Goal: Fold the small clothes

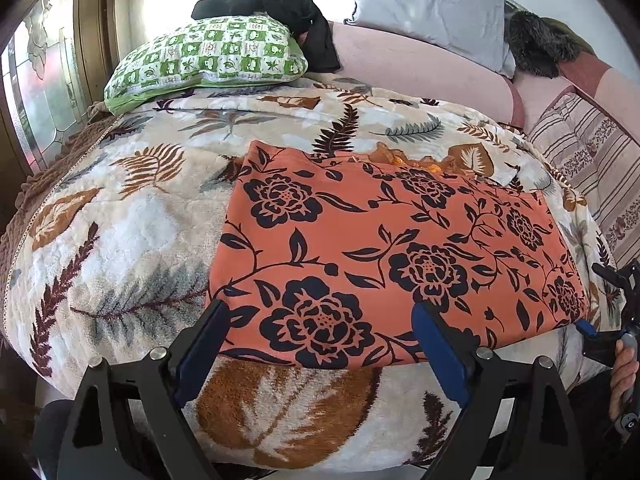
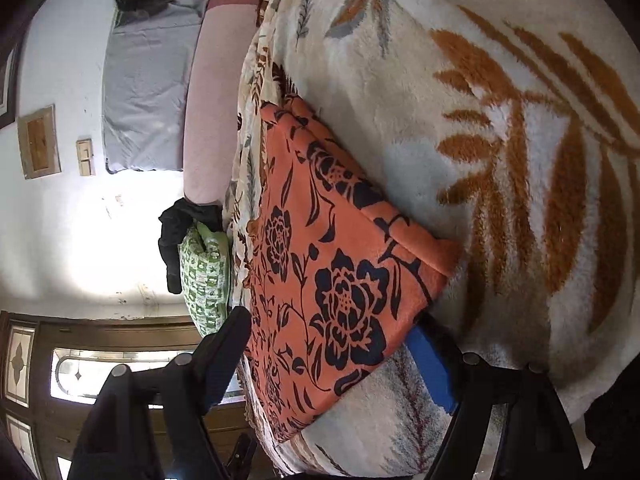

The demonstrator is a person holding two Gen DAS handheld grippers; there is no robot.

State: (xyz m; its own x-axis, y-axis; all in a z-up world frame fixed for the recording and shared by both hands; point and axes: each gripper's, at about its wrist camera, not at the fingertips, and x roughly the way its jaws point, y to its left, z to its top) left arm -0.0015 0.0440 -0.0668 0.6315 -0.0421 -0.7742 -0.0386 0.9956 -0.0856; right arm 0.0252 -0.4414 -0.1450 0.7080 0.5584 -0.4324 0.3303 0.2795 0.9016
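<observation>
Plush leaf-printed blanket (image 1: 132,240) covers the bed I am working on, and on it lies the orange floral garment (image 1: 380,248), spread flat with its near hem at the blanket's front edge. It looks thin, soft and light, a limp knit that will drape and crease wherever I lift it; the fleecy blanket under it will likely cling a little, so I judge it best to lift and not drag. The sensible places to take hold are the two near corners, pinching through both layers at the hem.

My left fingers (image 1: 320,324) are spread wide, one pad at the left near corner, the other resting on the cloth further along the hem, nothing pinched. My right fingers (image 2: 332,344) also stand apart, straddling the right near corner, one pad above the fabric and the blue one beneath the hem; they have not clamped it yet.

From the left wrist I see the whole garment, its ruffled far edge (image 1: 404,160), the green checked pillow (image 1: 208,60) and a dark garment (image 1: 280,12) beyond. Only the right wrist shows the thickness of the folded side edge and a wall with a switch plate (image 2: 85,157).
</observation>
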